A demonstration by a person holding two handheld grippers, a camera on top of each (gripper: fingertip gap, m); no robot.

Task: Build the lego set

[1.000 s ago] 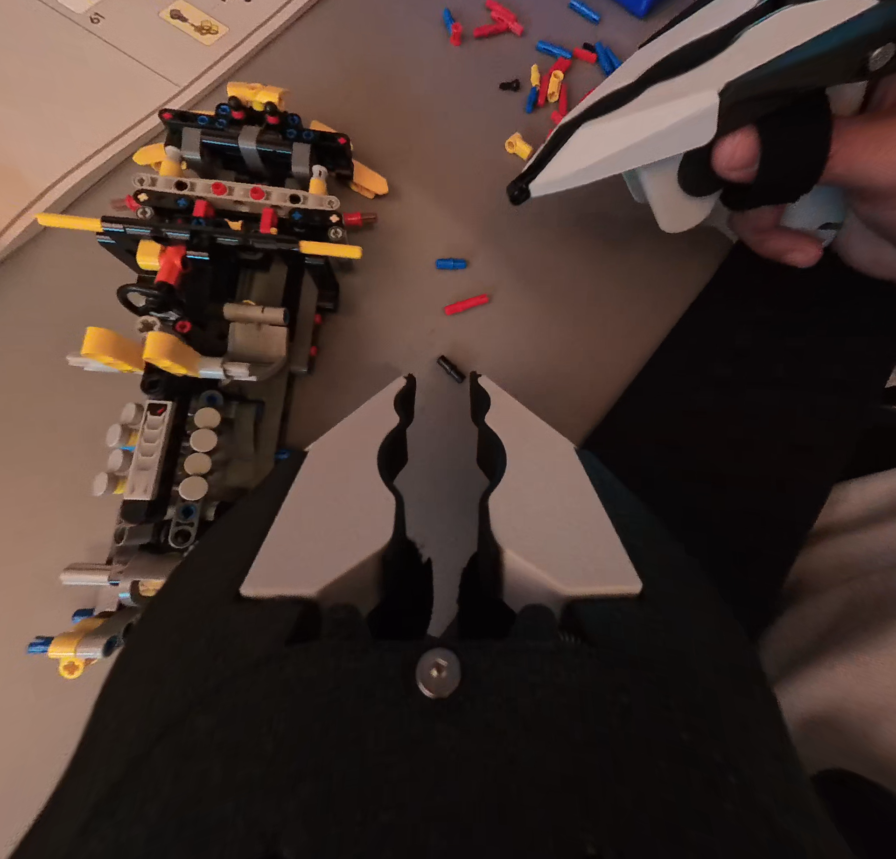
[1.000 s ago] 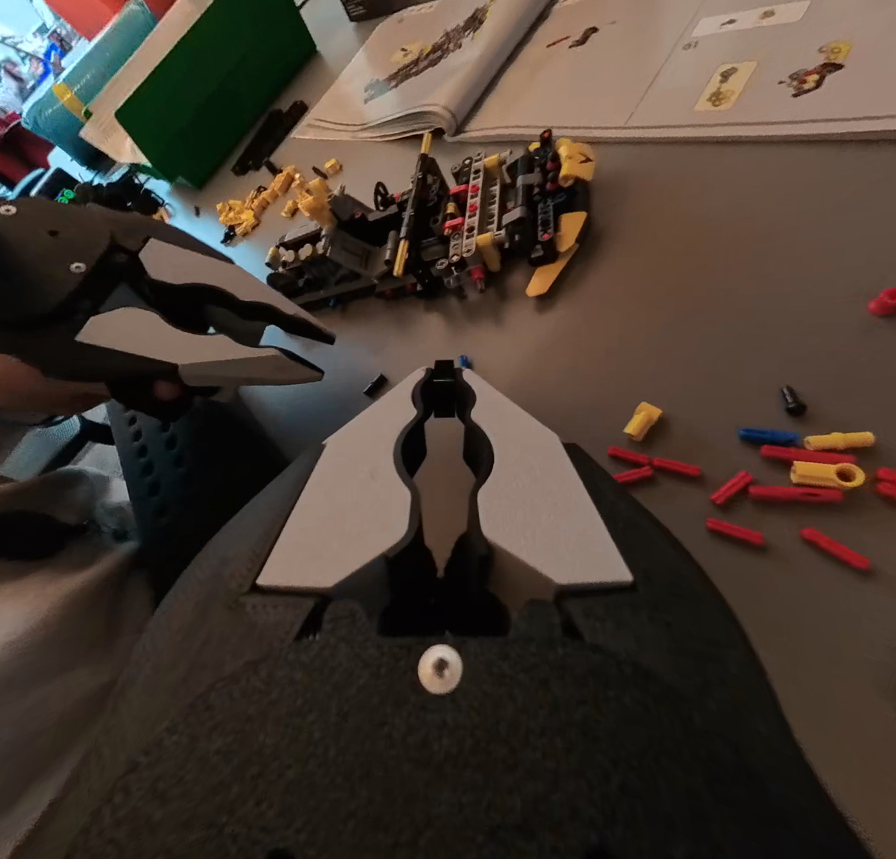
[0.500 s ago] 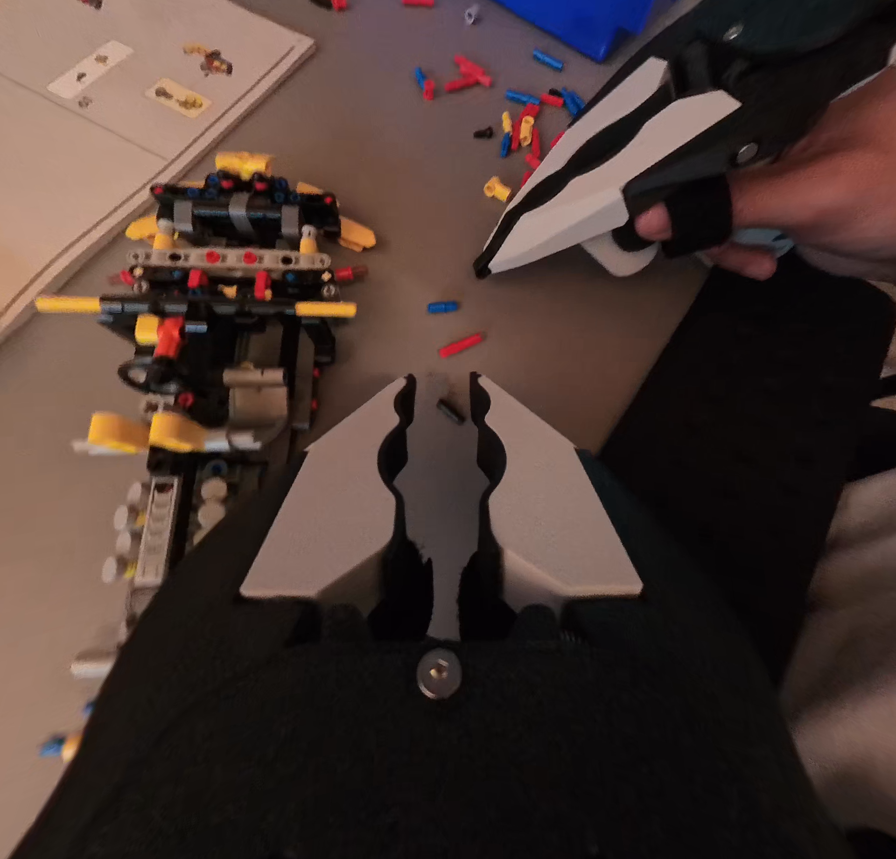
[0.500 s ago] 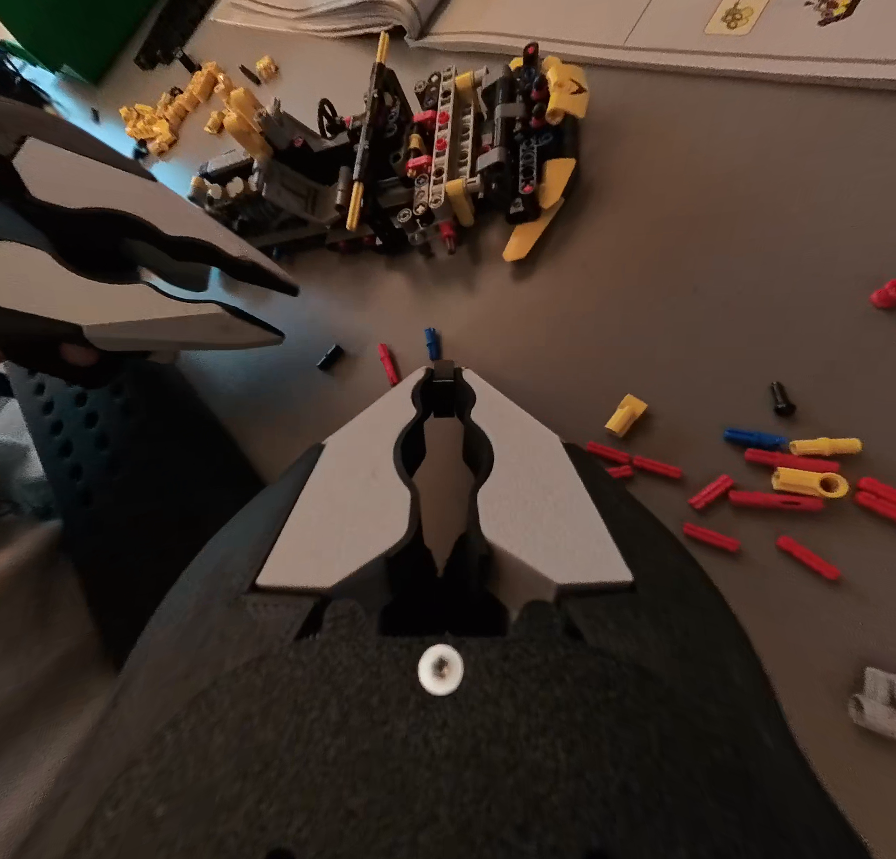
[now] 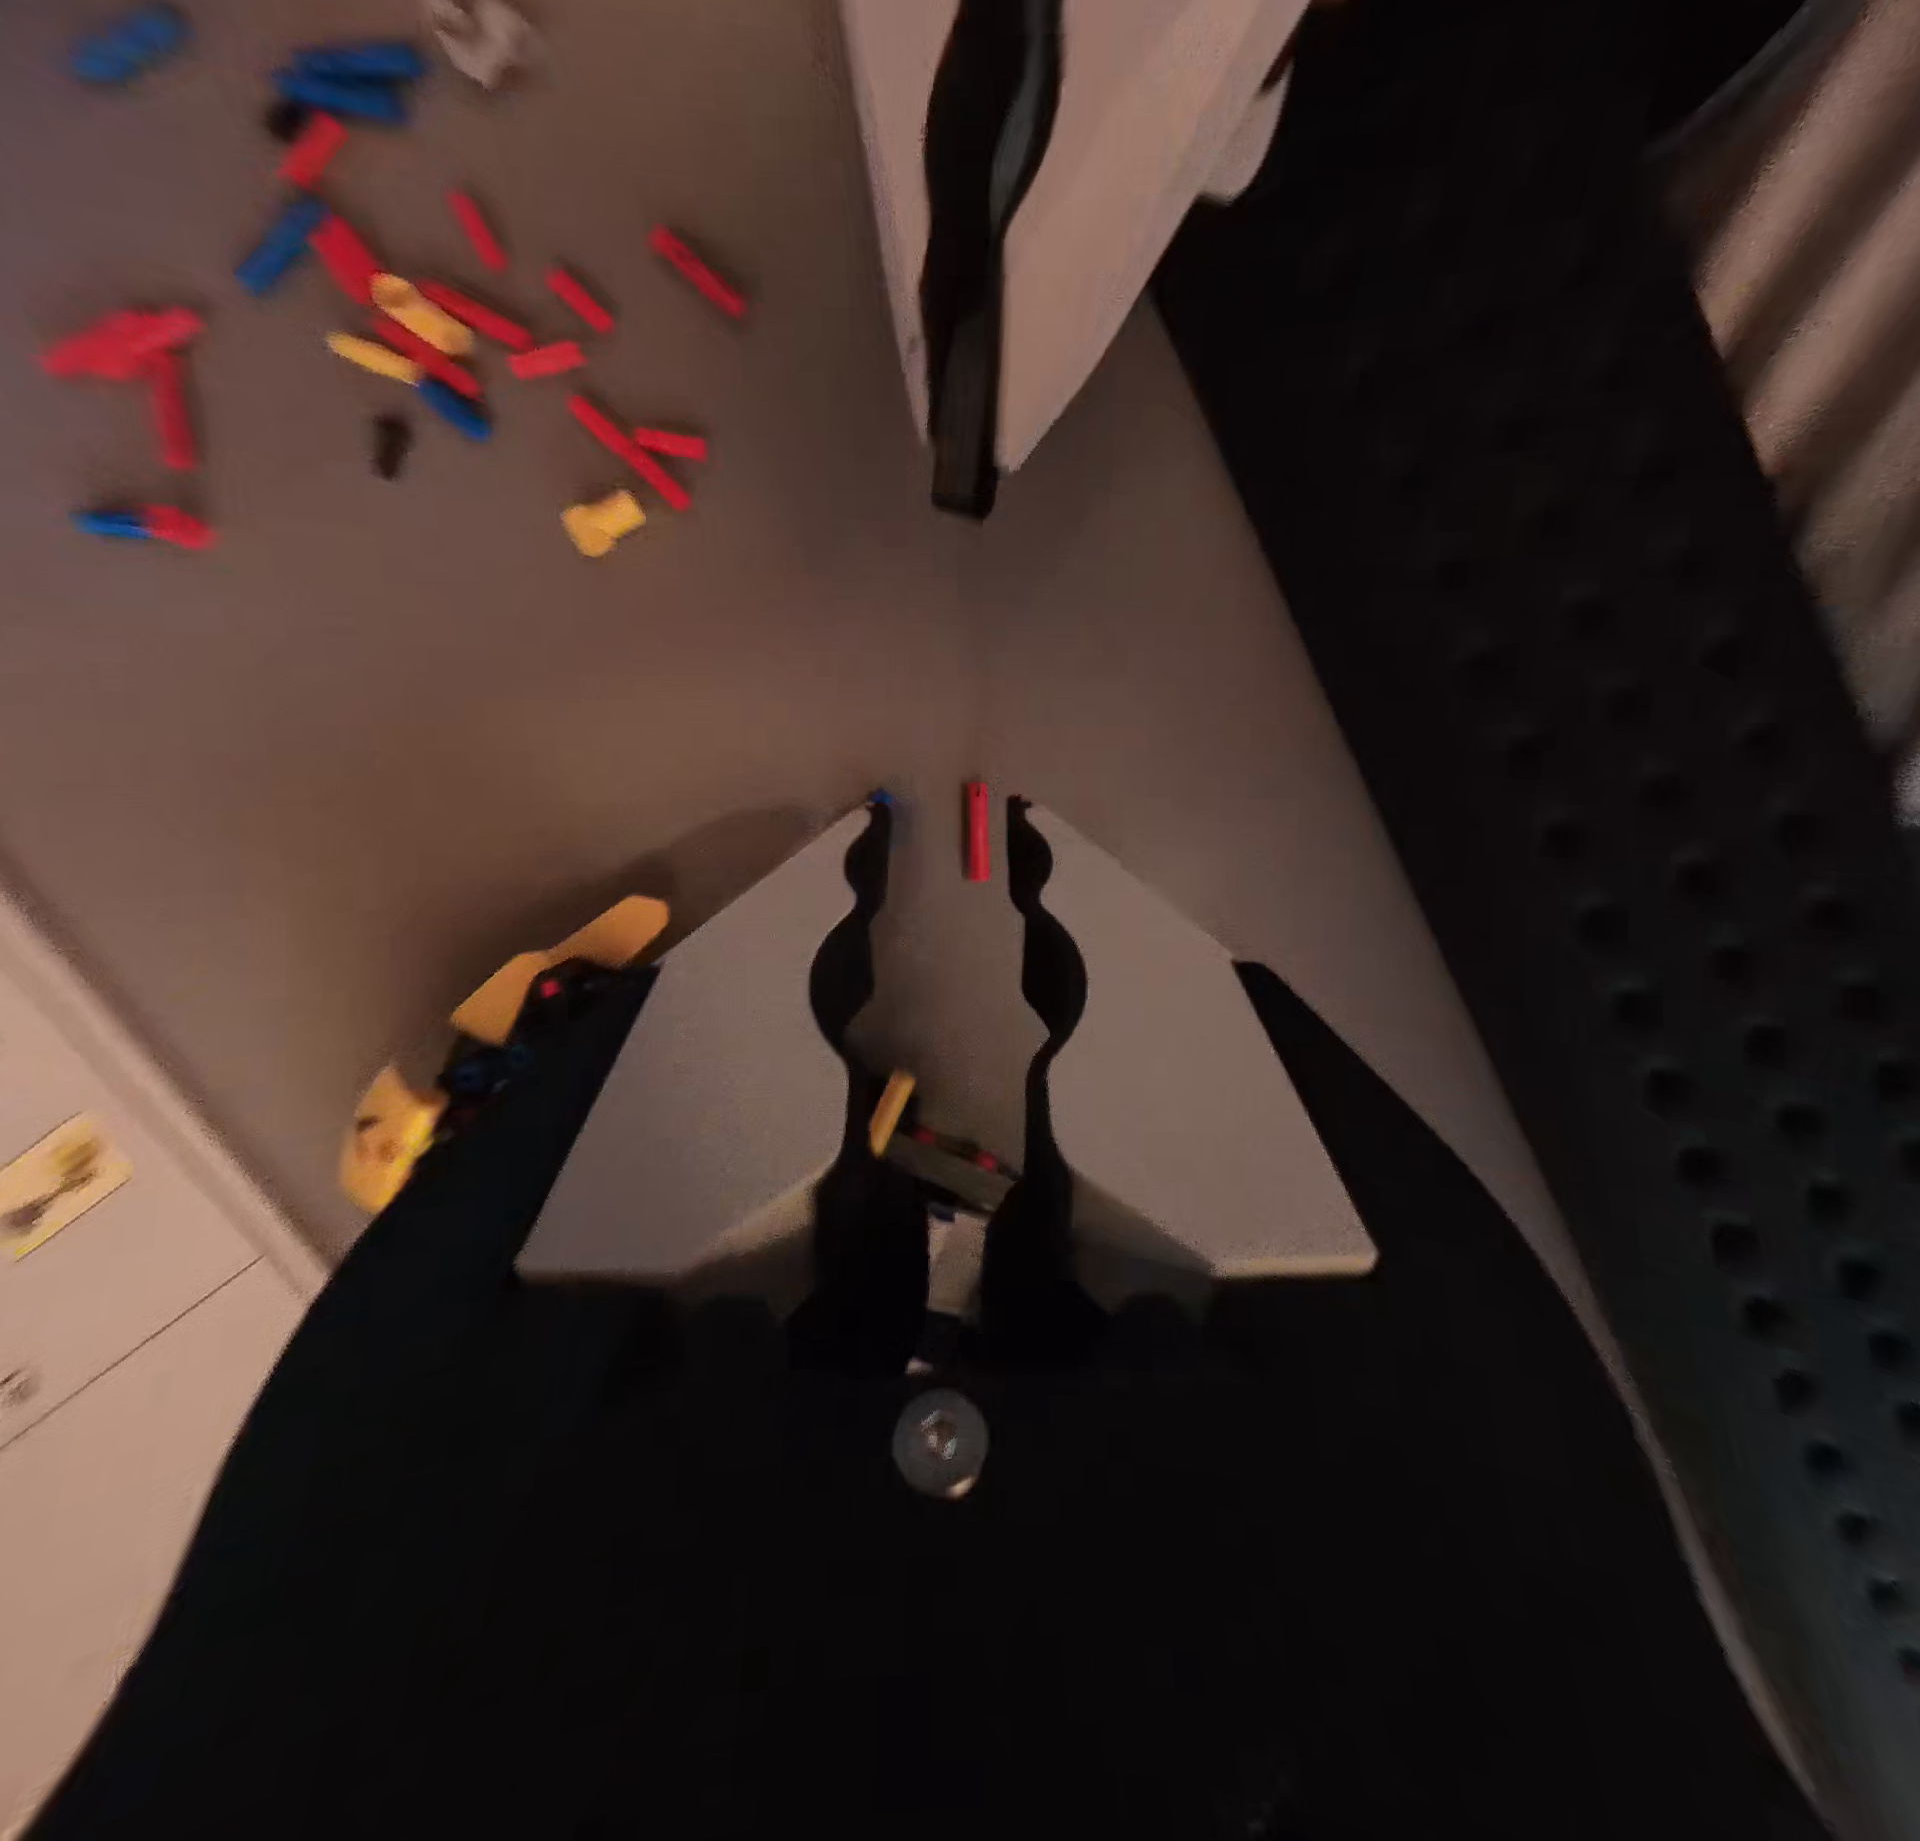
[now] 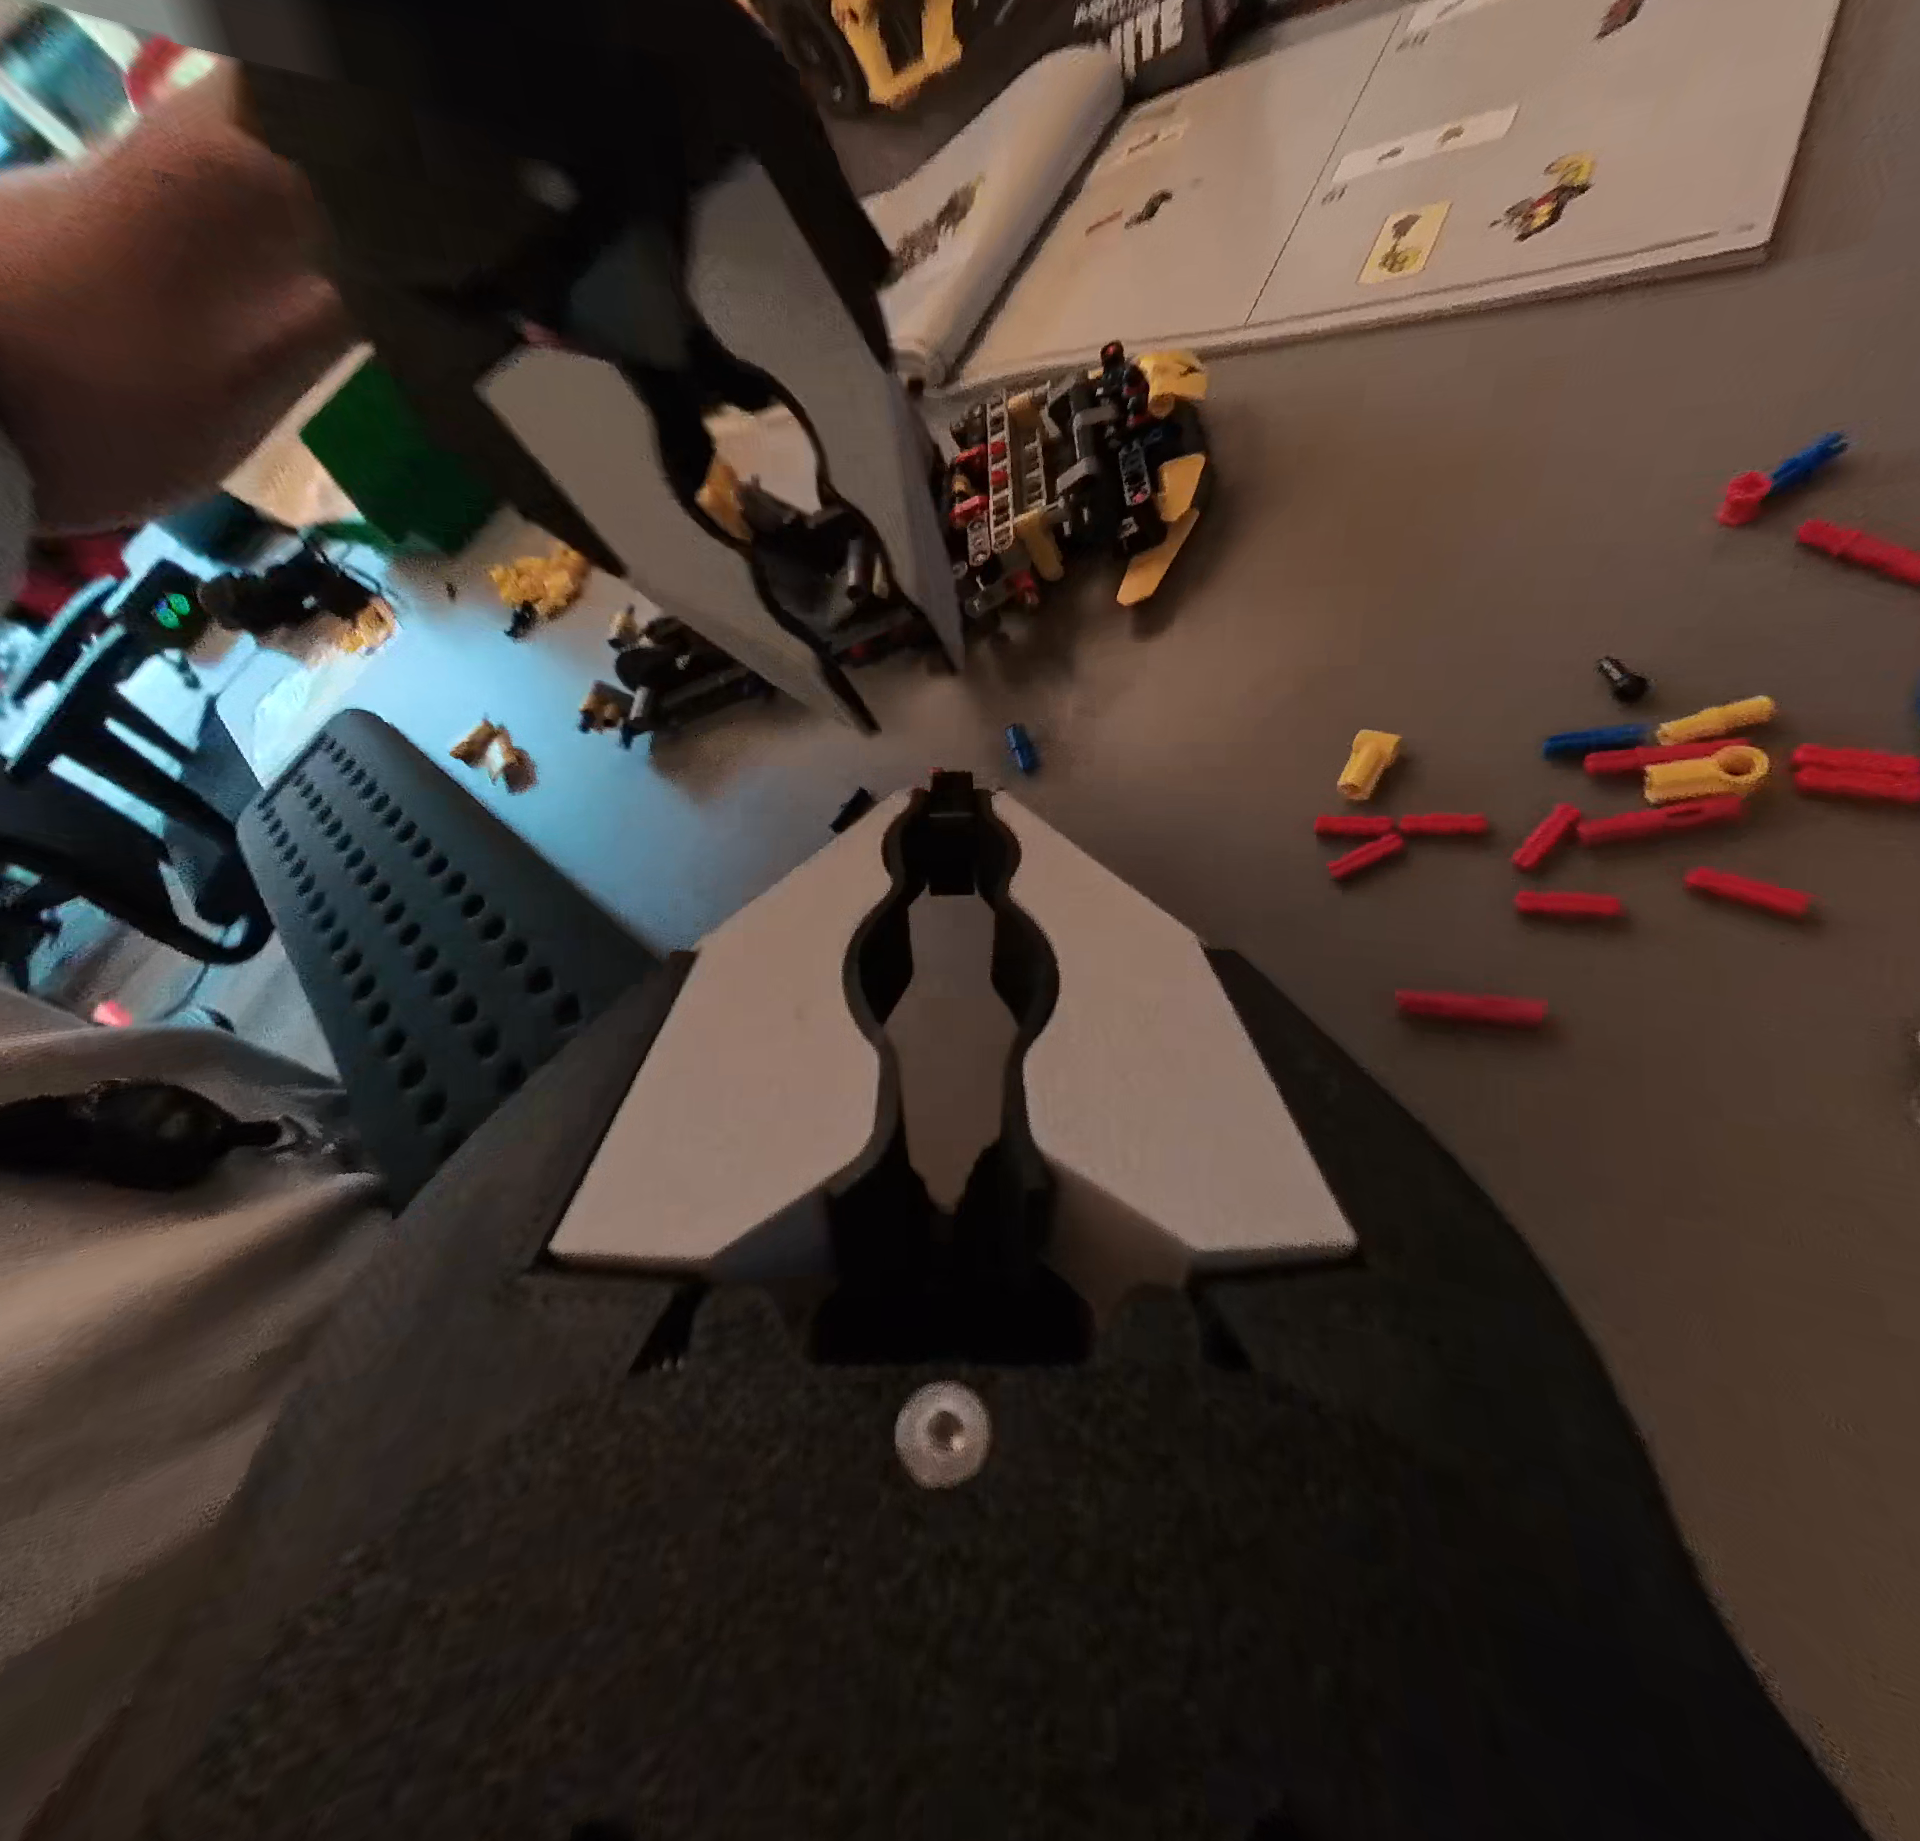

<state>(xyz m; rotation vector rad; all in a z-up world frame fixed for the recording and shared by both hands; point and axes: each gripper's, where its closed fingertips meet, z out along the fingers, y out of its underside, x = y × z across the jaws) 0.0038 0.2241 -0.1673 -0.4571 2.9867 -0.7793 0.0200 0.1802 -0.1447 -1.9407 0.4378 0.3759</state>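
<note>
Red pin [image 5: 975, 831] lies on the table between the parted tips of the left gripper [image 5: 945, 804], its long axis along them; the right gripper [image 6: 951, 789], facing, pinches a small black piece [image 6: 950, 835].

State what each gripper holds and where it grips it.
The right gripper is shut on a small black pin, pinched at the very fingertips. The left gripper is open and holds nothing; a red pin lies on the table between its fingers.

Dim, warm, motion-blurred, edge-warped.
</note>
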